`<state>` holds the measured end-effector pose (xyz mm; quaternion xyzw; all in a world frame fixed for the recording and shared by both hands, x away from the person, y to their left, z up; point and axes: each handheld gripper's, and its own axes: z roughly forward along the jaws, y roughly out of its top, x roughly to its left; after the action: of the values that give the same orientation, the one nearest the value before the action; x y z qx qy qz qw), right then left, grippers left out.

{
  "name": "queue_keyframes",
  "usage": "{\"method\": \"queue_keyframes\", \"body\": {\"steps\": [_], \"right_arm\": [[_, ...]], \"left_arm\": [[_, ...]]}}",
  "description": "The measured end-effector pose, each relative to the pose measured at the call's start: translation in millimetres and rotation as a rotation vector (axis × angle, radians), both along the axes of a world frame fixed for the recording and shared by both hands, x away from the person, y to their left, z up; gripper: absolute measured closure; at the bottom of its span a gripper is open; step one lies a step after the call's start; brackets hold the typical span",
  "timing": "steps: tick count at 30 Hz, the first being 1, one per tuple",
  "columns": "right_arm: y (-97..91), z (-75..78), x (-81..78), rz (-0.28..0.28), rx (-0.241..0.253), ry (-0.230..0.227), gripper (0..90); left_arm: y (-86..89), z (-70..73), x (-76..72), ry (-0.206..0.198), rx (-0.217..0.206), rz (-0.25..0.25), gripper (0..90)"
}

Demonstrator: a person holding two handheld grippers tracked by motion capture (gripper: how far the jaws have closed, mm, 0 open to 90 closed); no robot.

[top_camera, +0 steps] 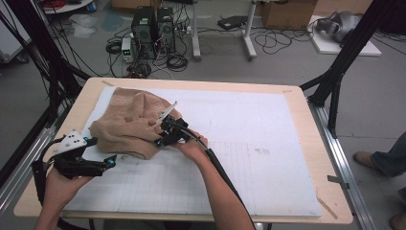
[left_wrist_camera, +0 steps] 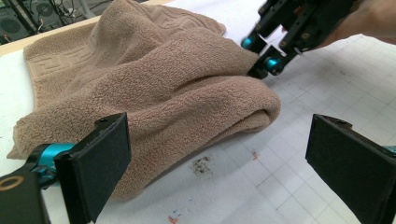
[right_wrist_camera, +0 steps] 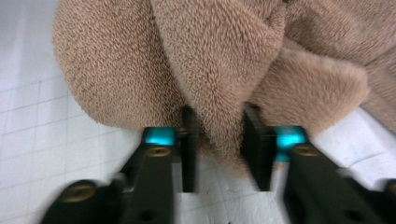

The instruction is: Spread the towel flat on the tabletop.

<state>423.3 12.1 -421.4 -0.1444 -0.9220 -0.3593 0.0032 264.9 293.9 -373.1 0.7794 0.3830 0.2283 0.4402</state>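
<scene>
Gripping: the right gripper [right_wrist_camera: 218,140] pinches a thick fold of the crumpled tan terry-cloth towel [top_camera: 131,122] between its two black pads, one pad pressed into the pile on each side of the fold.
Towel place: it lies bunched on the white gridded foam mat [top_camera: 268,158], toward the mat's far left part in the high view, with one flat layer spread behind and a rolled hump in front.
Towel look: in the left gripper view the towel [left_wrist_camera: 154,88] shows a woven border pattern on the flat layer and a rounded doubled edge facing the camera.
Right gripper place: in the high view the right gripper [top_camera: 165,132] sits at the right edge of the towel, with its cable trailing back along the person's forearm.
Left gripper jaws: the left gripper [left_wrist_camera: 219,163] has its flat black jaws spread wide apart, with nothing between them but bare mat.
Left gripper place: in the high view the left gripper [top_camera: 107,163] hangs just beside the near left corner of the towel, low over the mat; whether it touches the cloth I cannot tell.
Mat marks: small dark specks [left_wrist_camera: 201,164] and faint coloured spots lie on the mat just in front of the towel's rounded edge.
Table: the mat rests on a light wooden tabletop [top_camera: 316,143] whose border shows all around it.
</scene>
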Motion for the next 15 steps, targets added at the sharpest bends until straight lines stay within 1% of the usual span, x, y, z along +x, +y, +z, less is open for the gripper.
{"method": "queue_keyframes", "body": {"steps": [2, 3, 4, 6, 7, 8, 9, 13, 15], "right_arm": [[-3.6, 2.9, 1.0, -0.004, 0.014, 0.019, 79.6], [-6.7, 6.1, 1.0, 0.007, 0.024, 0.020, 80.3], [-9.6, 10.3, -0.2, 0.012, 0.020, 0.015, 80.6], [-17.3, 21.2, -3.8, 0.016, 0.045, -0.004, 81.1], [-21.7, 26.9, -6.4, 0.020, 0.056, -0.021, 81.1], [-26.2, 32.5, -9.9, 0.026, 0.058, -0.031, 81.1], [-31.3, 37.3, -13.2, 0.034, 0.054, -0.051, 81.0], [-55.6, 52.7, -28.0, 0.034, 0.051, -0.089, 81.1], [-69.8, 57.1, -36.4, 0.029, 0.046, -0.091, 81.0]], "left_arm": [[1.1, -0.6, 0.6, 0.003, 0.000, -0.001, 7.9], [1.6, -0.9, 1.0, 0.005, -0.001, 0.001, 8.1], [2.0, -0.9, 1.5, 0.007, -0.003, 0.000, 8.3], [2.4, 0.1, 1.8, 0.006, -0.007, 0.002, 8.8], [2.1, 0.7, 1.6, 0.004, -0.008, 0.003, 9.2], [2.0, 1.5, 1.7, 0.003, -0.006, -0.001, 9.6], [1.3, 2.0, 1.5, 0.002, -0.009, 0.000, 9.9], [-2.3, 3.9, 2.4, 0.002, -0.007, -0.010, 10.4], [-4.9, 4.5, 2.8, 0.003, -0.007, -0.018, 11.0]]}}
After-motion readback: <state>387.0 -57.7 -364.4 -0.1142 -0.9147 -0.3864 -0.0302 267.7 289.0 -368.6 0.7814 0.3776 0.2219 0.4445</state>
